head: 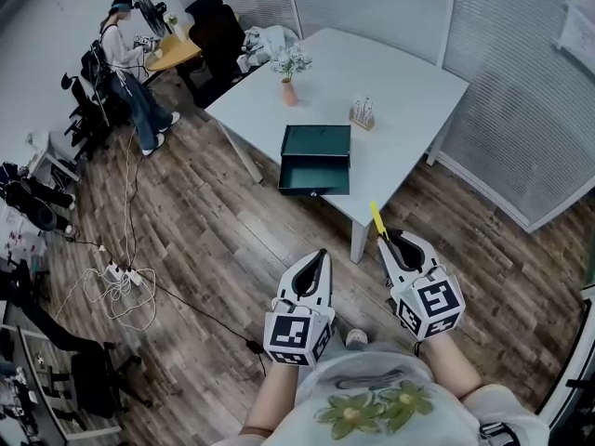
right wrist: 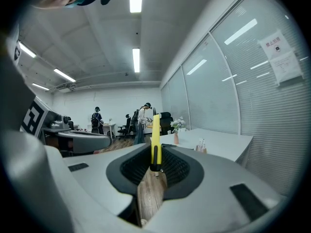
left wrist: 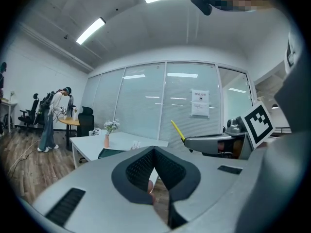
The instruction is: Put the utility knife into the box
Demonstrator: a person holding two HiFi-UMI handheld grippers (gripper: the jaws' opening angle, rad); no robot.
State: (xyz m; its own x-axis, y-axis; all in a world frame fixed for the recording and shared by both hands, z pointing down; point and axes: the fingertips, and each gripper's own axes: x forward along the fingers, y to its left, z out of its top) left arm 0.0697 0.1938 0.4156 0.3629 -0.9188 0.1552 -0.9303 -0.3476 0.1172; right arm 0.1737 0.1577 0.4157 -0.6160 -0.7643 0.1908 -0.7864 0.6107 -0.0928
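The yellow utility knife (head: 376, 217) sticks up and forward out of my right gripper (head: 386, 238), which is shut on its lower end. In the right gripper view the knife (right wrist: 155, 139) stands upright between the pads. The box (head: 316, 161) is dark green and lies open on the white table (head: 409, 82), near the table's front edge and ahead of both grippers. My left gripper (head: 322, 255) is level beside the right one, jaws shut with nothing in them. Both grippers hang over the wooden floor, short of the table. The left gripper view shows the knife (left wrist: 177, 129) to its right.
A pink vase with flowers (head: 289, 89) and a small holder (head: 363, 114) stand on the table behind the box. A person (head: 130, 59) stands at a far desk with chairs. Cables and a power strip (head: 116, 282) lie on the floor at left. Glass partitions (head: 521, 110) close the right side.
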